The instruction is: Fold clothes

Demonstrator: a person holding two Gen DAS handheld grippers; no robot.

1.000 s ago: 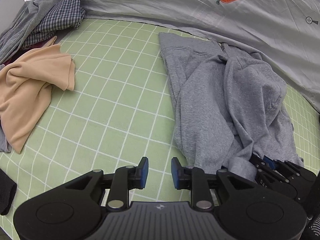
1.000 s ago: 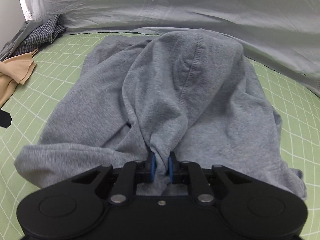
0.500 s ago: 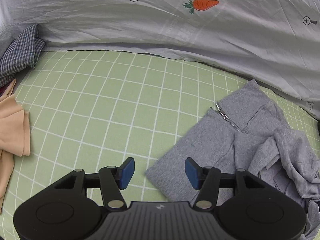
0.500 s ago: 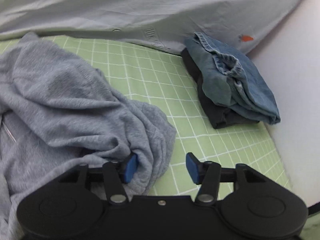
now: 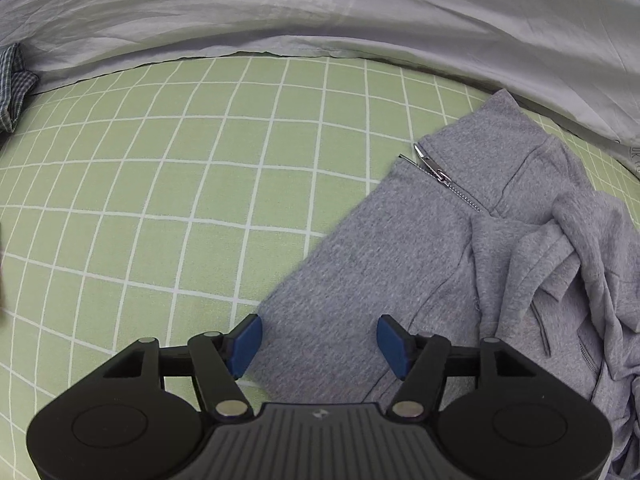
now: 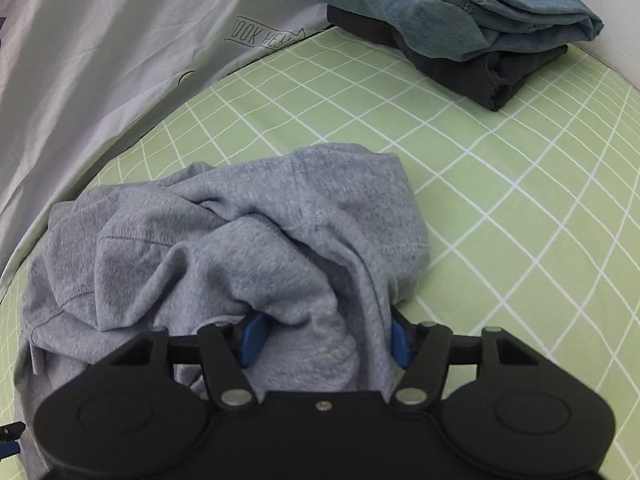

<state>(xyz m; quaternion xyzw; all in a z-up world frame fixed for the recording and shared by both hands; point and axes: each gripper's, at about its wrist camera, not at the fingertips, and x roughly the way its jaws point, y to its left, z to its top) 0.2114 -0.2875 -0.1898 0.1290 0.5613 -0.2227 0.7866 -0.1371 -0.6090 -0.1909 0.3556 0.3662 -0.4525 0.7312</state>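
A grey fleece zip-up sweatshirt [image 5: 420,264] lies crumpled on a bed covered by a light green sheet with a white grid [image 5: 160,200]. In the left wrist view its flatter part stretches toward the camera, with the metal zipper [image 5: 444,178] showing near the collar, and bunched folds pile up at the right.

The left tongs [image 5: 318,344] stand wide apart with their blue pads over the near edge of the sweatshirt, gripping nothing; whether the pads touch the fabric cannot be told.

The right tongs [image 6: 323,338] also stand apart, and a heap of the grey fleece rests between and over their blue pads, loose rather than pinched.

Beyond the sweatshirt, a pale grey quilt [image 6: 100,60] with printed lettering borders the green sheet. At the far corner in the right wrist view, folded blue denim jeans [image 6: 452,4] sit on top of a folded dark garment [image 6: 480,72], well apart from the sweatshirt.
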